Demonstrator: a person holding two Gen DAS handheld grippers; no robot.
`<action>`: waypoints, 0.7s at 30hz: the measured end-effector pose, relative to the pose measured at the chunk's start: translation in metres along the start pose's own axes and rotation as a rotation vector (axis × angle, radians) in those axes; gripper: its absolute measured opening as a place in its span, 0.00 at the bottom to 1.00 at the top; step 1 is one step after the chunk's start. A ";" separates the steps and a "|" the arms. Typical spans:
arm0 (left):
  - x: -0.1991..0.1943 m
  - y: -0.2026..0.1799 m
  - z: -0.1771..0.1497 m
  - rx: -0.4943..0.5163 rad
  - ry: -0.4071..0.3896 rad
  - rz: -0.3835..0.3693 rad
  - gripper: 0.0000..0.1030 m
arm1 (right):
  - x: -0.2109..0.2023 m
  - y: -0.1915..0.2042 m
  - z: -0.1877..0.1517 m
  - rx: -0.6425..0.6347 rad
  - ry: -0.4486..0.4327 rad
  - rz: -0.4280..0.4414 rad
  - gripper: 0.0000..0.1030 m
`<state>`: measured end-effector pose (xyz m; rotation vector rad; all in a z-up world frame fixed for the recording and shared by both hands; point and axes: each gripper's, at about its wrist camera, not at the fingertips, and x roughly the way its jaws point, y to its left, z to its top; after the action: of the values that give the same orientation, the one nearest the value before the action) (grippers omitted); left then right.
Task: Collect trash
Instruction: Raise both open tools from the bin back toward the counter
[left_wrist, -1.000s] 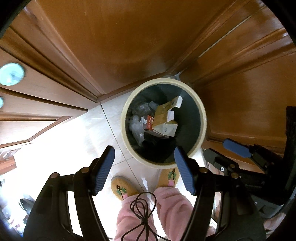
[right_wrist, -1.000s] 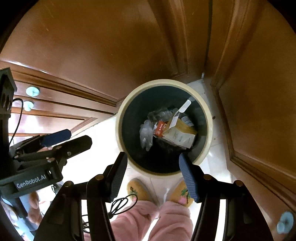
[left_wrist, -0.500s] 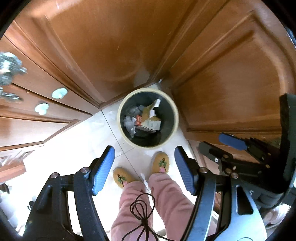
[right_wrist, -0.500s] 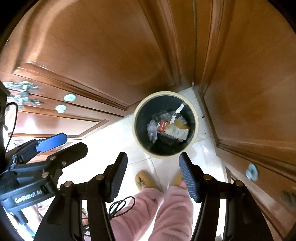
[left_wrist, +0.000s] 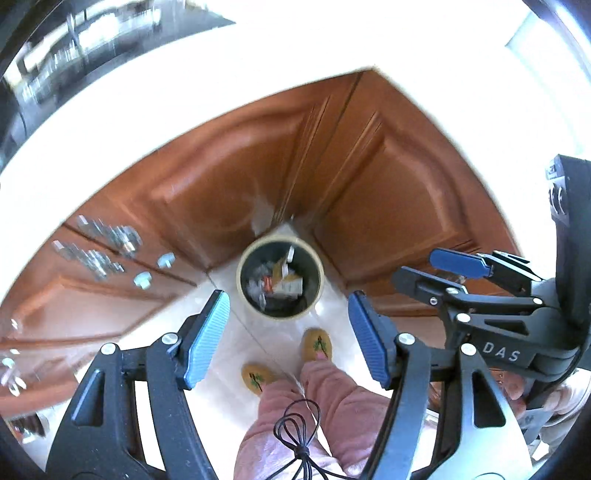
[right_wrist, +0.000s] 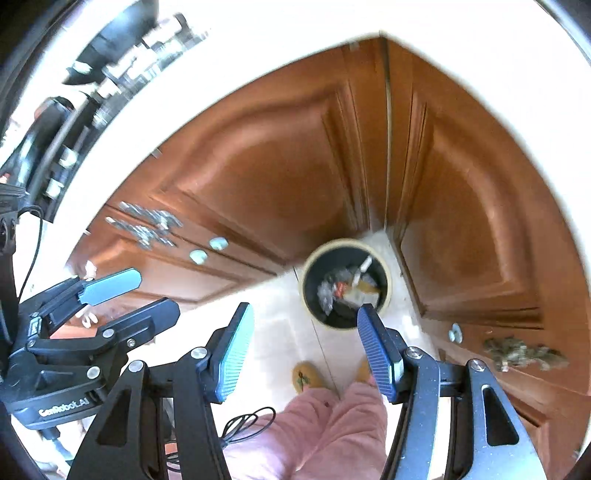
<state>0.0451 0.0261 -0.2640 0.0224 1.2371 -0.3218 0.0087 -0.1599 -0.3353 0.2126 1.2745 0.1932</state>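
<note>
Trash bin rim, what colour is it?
Cream, around a black inside; the trash bin shows best in the left wrist view.

both wrist views high, steeply downward, sharing bin (left_wrist: 280, 281)

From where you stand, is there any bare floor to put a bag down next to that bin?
Yes: pale floor tiles lie bare beside the trash bin, toward the drawers with round knobs. It is crowded in the cabinet corner behind the bin, and in front, where the slippers stand.
</note>
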 end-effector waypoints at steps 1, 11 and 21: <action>-0.008 0.000 0.003 0.007 -0.015 0.001 0.62 | -0.014 0.004 0.002 -0.002 -0.021 0.000 0.58; -0.106 -0.010 0.060 0.075 -0.234 0.001 0.62 | -0.145 0.039 0.040 -0.011 -0.233 -0.016 0.57; -0.144 0.006 0.132 0.047 -0.344 0.026 0.63 | -0.221 0.070 0.113 -0.084 -0.376 -0.055 0.57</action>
<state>0.1269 0.0400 -0.0867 0.0230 0.8878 -0.3174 0.0532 -0.1559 -0.0816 0.1337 0.8959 0.1510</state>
